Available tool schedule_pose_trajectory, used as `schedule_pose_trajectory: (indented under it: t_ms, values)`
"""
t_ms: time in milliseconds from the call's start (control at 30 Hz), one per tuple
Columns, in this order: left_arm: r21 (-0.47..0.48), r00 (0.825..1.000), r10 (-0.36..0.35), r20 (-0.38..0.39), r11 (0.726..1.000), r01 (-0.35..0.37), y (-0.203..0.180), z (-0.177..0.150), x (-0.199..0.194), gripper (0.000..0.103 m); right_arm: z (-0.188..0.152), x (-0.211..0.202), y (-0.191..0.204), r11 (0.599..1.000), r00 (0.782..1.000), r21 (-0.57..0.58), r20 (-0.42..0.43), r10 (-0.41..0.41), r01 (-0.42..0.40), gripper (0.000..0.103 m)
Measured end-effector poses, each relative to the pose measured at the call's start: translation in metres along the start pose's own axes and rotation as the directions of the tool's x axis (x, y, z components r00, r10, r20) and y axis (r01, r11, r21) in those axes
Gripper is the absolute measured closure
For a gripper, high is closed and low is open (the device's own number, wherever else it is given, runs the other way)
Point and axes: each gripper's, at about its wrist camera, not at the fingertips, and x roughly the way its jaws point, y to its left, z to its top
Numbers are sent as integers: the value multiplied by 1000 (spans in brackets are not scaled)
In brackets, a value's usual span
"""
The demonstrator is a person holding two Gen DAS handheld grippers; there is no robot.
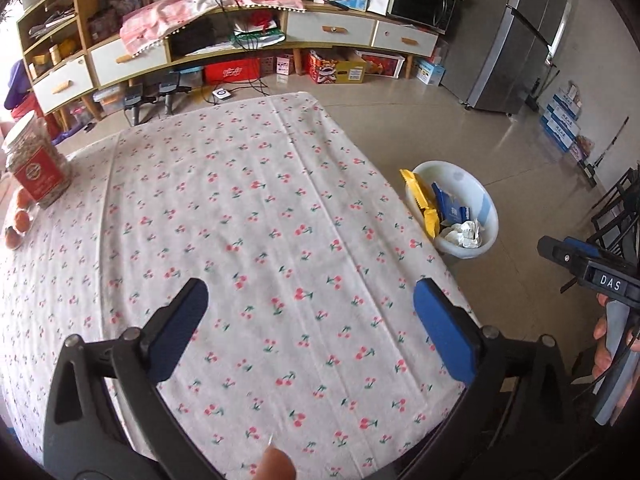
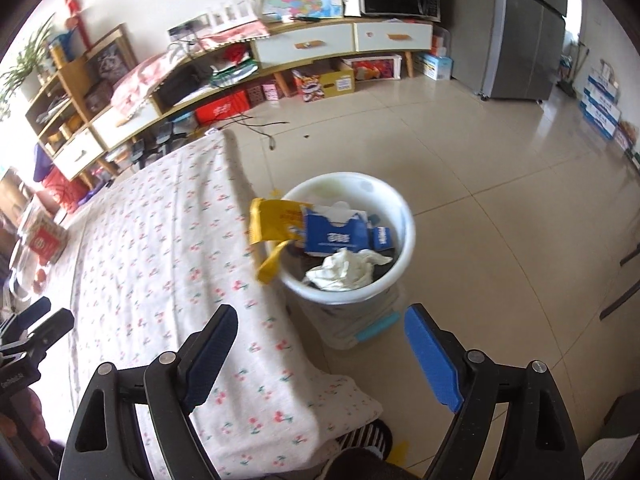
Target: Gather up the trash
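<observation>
A white trash bin stands on the floor against the table's right edge. It holds a yellow wrapper hanging over the rim, a blue carton and crumpled white paper. My right gripper is open and empty, above the table corner and the near side of the bin. My left gripper is open wide over the cherry-print tablecloth with nothing between its fingers. From there the bin lies to the right, past the table edge. The cloth itself shows no loose trash.
A jar with a red label and oranges sit at the table's far left. A low cabinet lines the back wall, with a grey fridge beside it. Dark chairs stand at the right. A striped shoe shows below the table corner.
</observation>
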Motion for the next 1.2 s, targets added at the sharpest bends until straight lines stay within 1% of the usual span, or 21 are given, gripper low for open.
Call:
schedule_pose_trajectory:
  t_ms: [67, 233, 333, 500, 600, 667, 733, 800, 867, 1033, 1200]
  values:
    - [-8, 1000, 11, 15, 1000, -11, 7, -11, -10, 1, -7, -7, 15, 1000, 1000, -21, 12, 14, -14, 8]
    - [-30, 999, 37, 39, 999, -36, 25, -34, -27, 1, -24, -19, 49, 996, 999, -88, 40, 34, -31, 8]
    - [-43, 997, 52, 55, 998, -50, 33, -45, -34, 1, -37, -25, 66, 992, 998, -126, 59, 30, -23, 8]
    - [-99, 989, 109, 98, 990, -99, 47, -69, -41, 1, -58, -27, 88, 985, 993, -171, 120, 3, 18, 8]
    - [-151, 987, 132, 94, 982, -117, 59, -85, -37, 1, -70, -21, 94, 984, 985, -169, 167, -32, 60, 8]
    - [-170, 985, 151, 89, 976, -134, 65, -93, -32, 1, -79, -13, 98, 981, 982, -175, 181, -57, 90, 8]
    - [-176, 983, 165, 85, 973, -148, 68, -98, -30, 1, -86, -3, 103, 974, 982, -198, 175, -76, 111, 8]
    - [-184, 981, 174, 81, 970, -157, 71, -99, -28, 1, -89, 3, 107, 972, 986, -213, 156, -62, 95, 8]
    - [-201, 982, 170, 81, 968, -151, 75, -101, -29, 1, -91, 5, 110, 973, 987, -215, 154, -49, 82, 8]
    - [-229, 984, 157, 85, 964, -134, 79, -102, -32, 1, -93, 5, 114, 971, 984, -221, 171, -50, 88, 8]
    - [-235, 981, 163, 103, 963, -135, 78, -102, -36, 1, -95, 7, 119, 971, 985, -230, 168, -34, 73, 8]
